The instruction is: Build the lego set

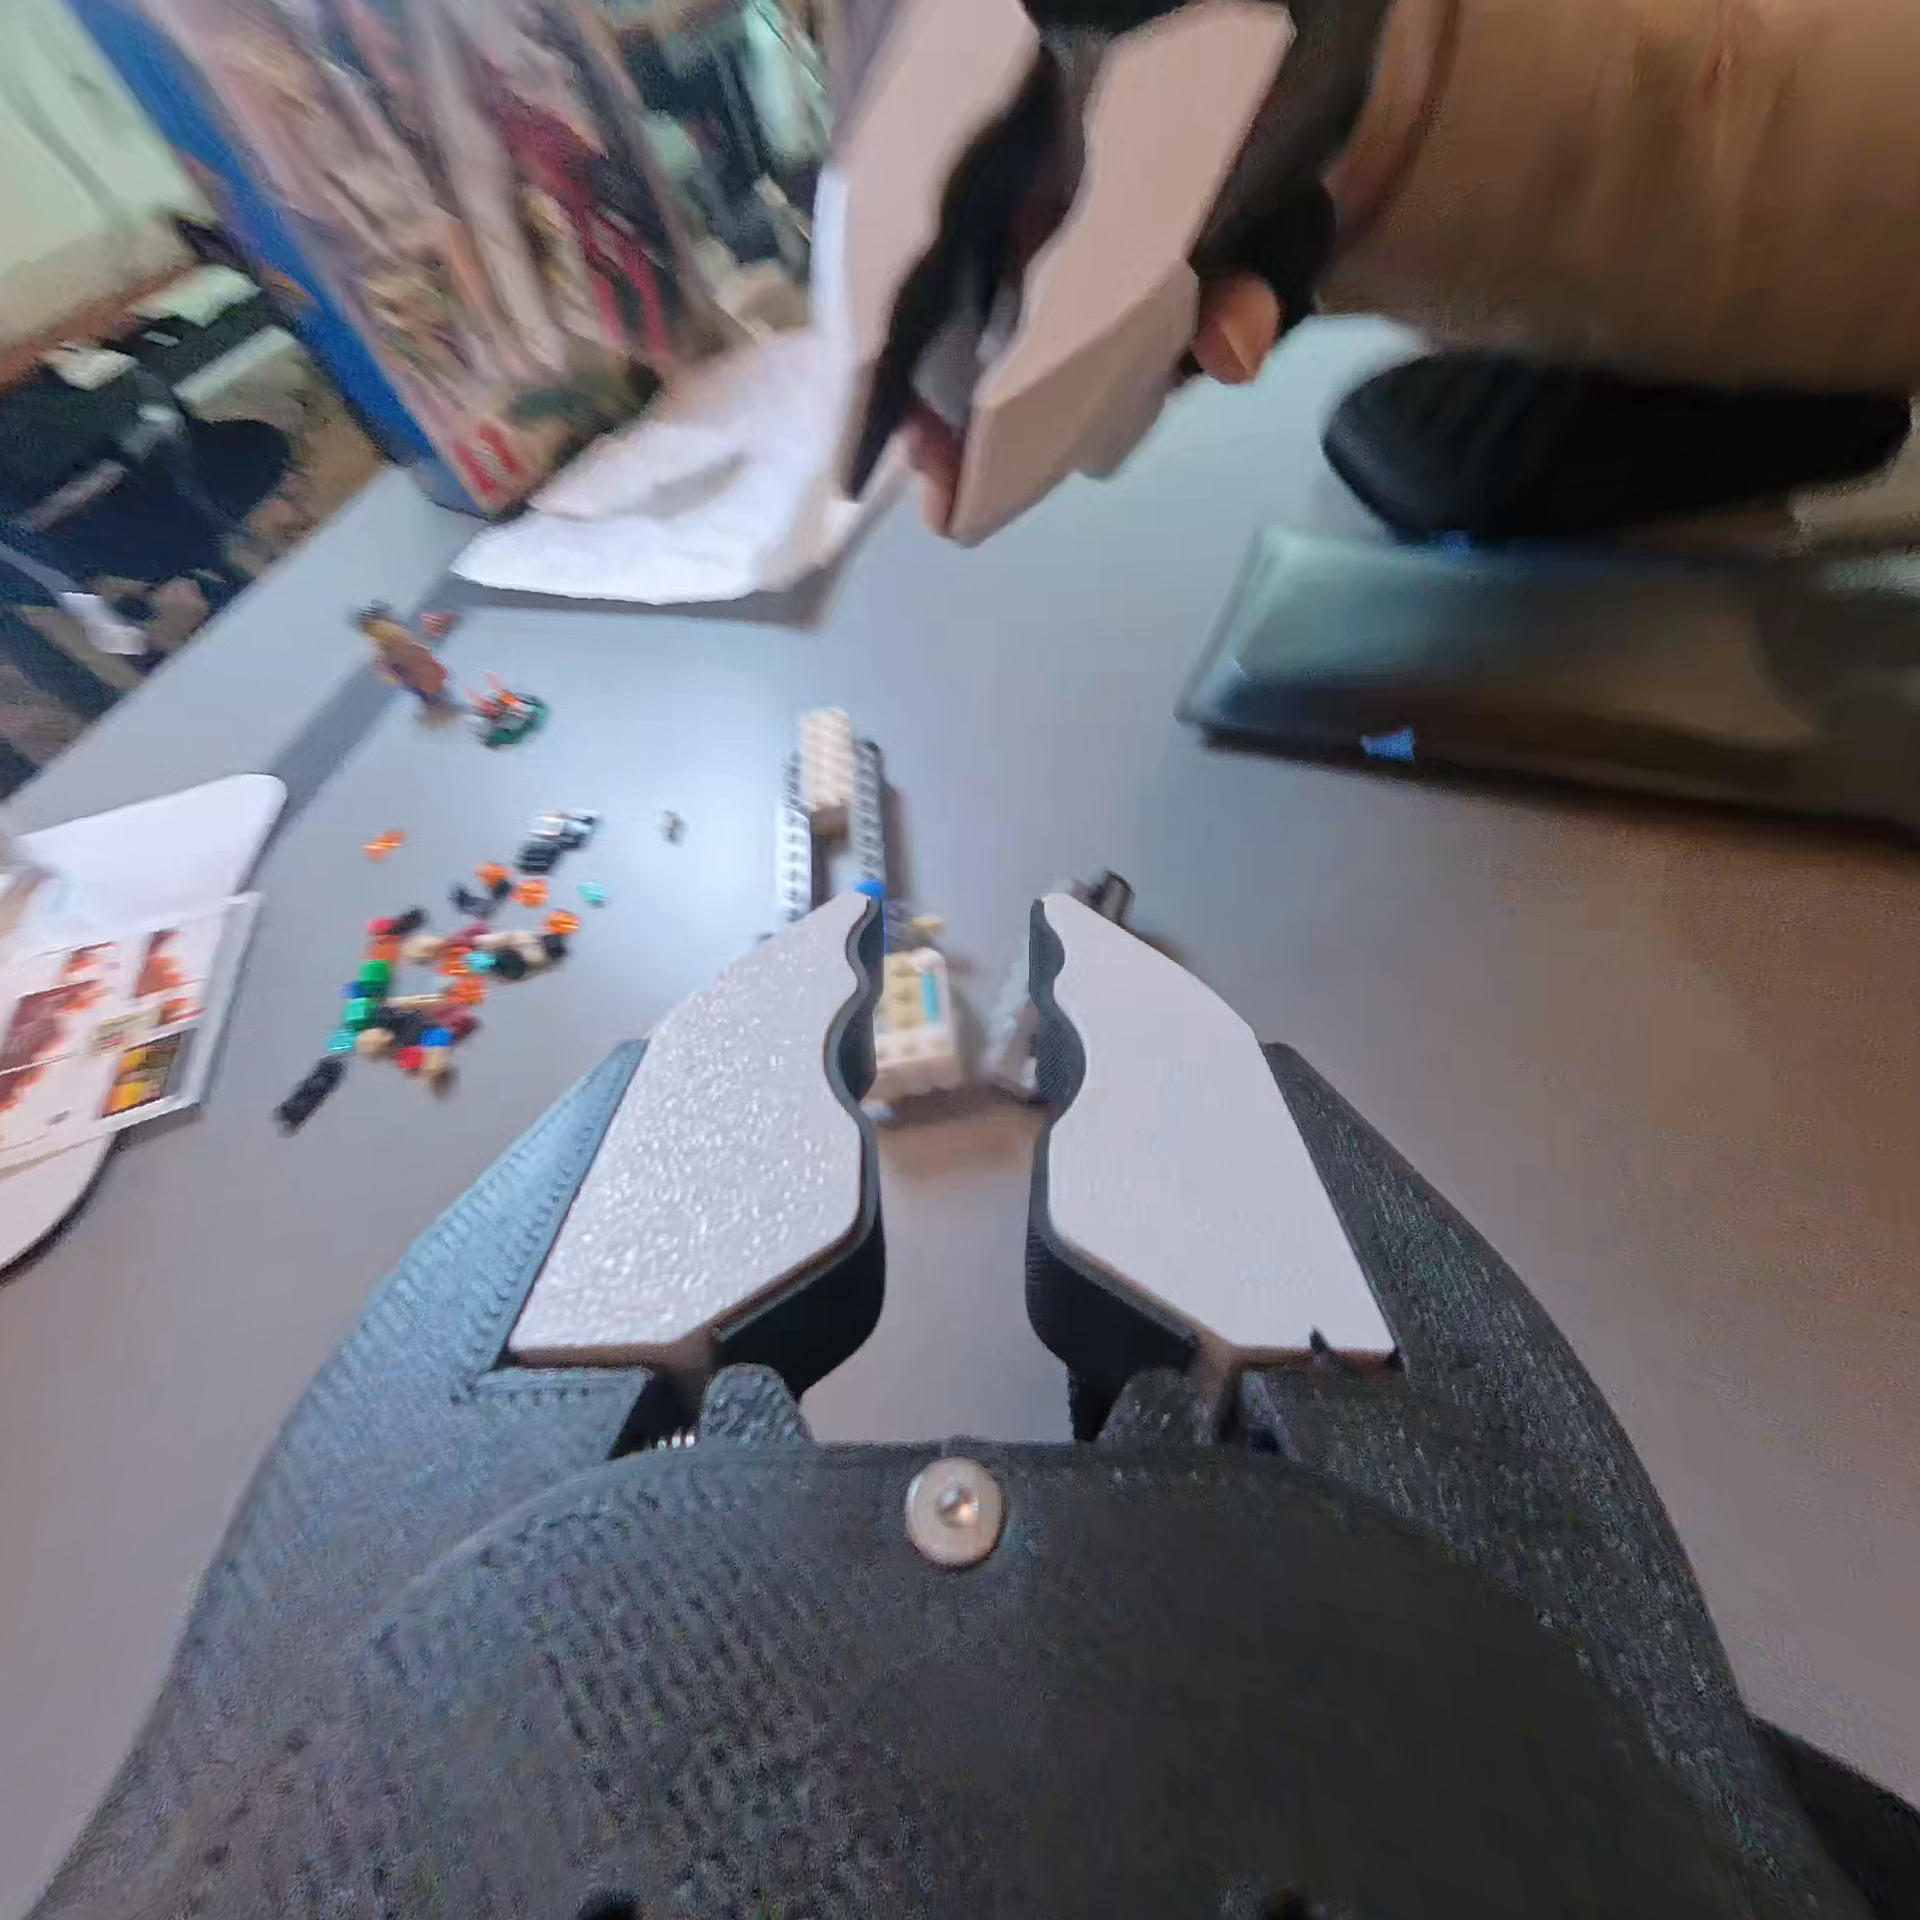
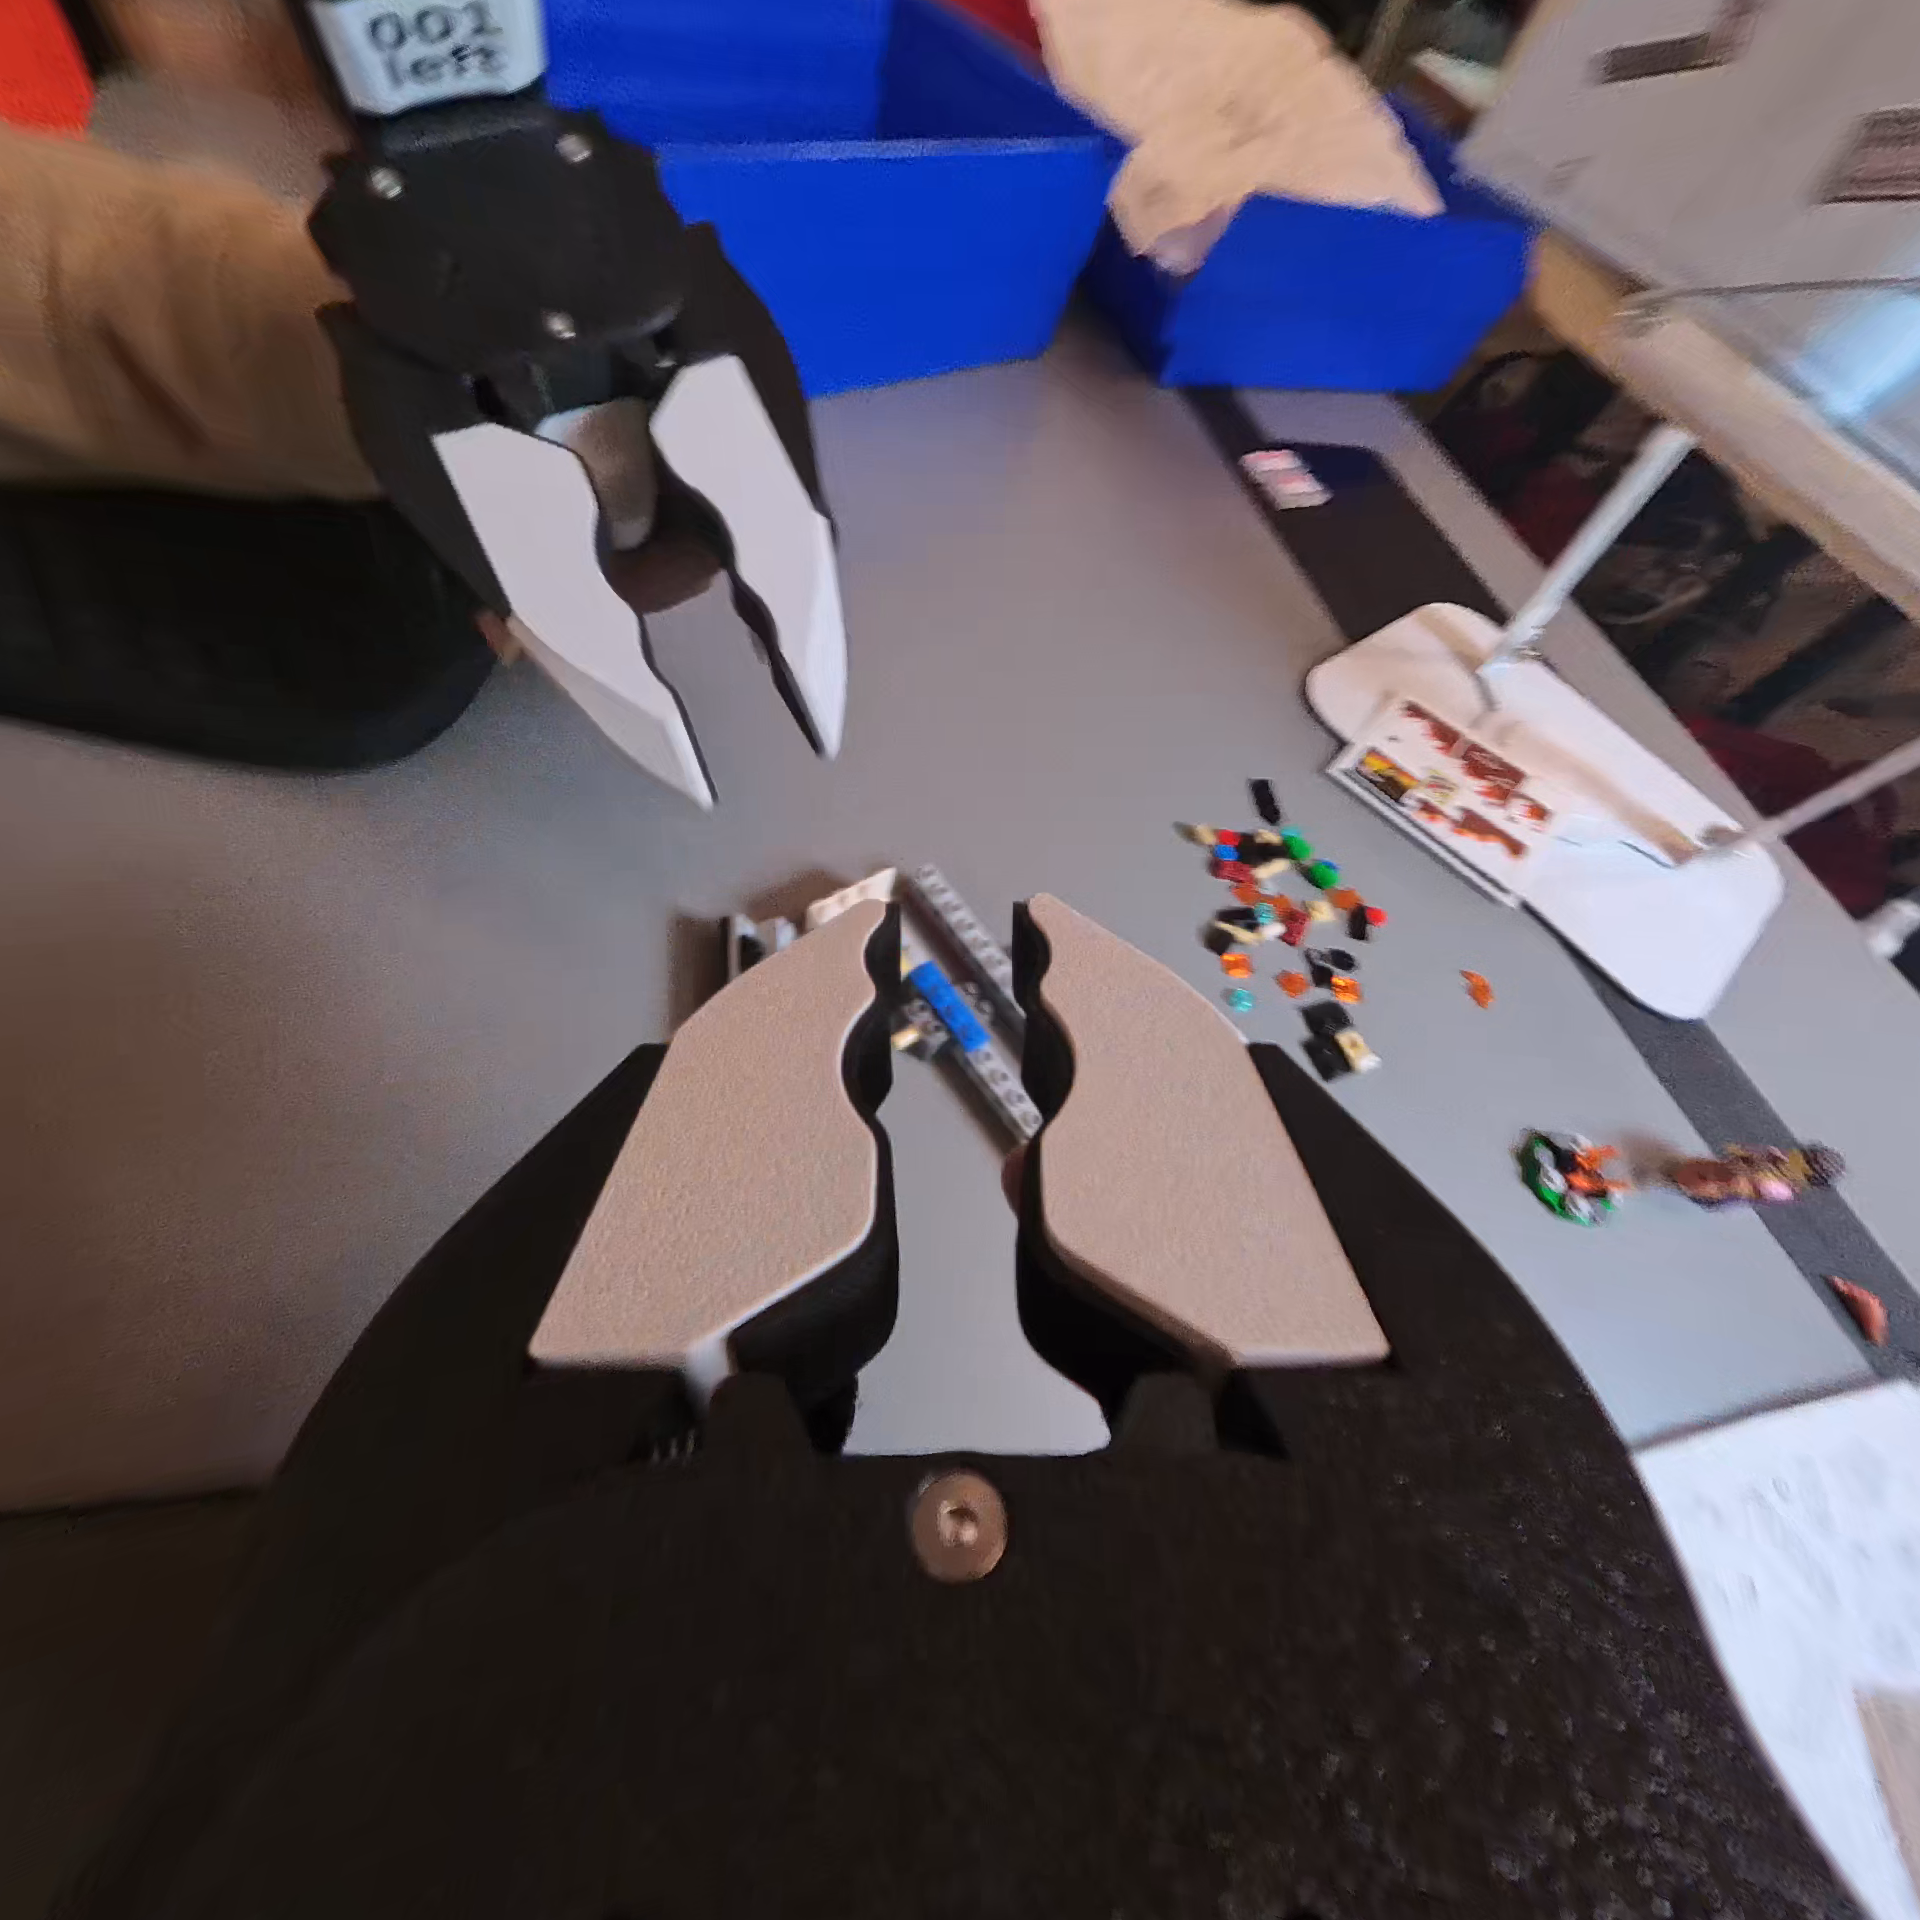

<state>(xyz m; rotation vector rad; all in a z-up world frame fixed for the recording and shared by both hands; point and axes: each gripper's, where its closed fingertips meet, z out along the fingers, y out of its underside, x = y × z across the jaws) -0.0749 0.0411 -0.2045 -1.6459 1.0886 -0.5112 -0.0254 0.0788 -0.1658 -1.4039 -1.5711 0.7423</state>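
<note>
A partly built lego model lies on the grey table: a long grey beam with tan bricks (image 1: 836, 821) and a white and tan block (image 1: 914, 1013). In the right wrist view the beam carries a blue piece (image 2: 945, 1008). My left gripper (image 1: 956, 914) is open and empty, hovering over the block. My right gripper (image 2: 956, 914) is open and empty, above the beam. Each gripper shows in the other's view, the right one (image 1: 914, 488) across the model and the left one (image 2: 769, 769) open above the table. Both views are blurred by motion.
A heap of small loose pieces (image 2: 1288, 925) lies beside the model. A minifigure (image 2: 1745, 1174) and a small green and orange build (image 2: 1569, 1174) lie farther off. An instruction booklet (image 2: 1444, 800) rests on a white lamp base (image 2: 1662, 935). Blue bins (image 2: 883, 249) stand behind, a dark tray (image 1: 1558, 665) to one side. Spacing between my two grippers at the tips: around 8 cm. From the right gripper's tips to the minifigure (image 2: 1745, 1174) is close to 30 cm. My left wrist view (image 1: 408, 650) looks at it from another angle.
</note>
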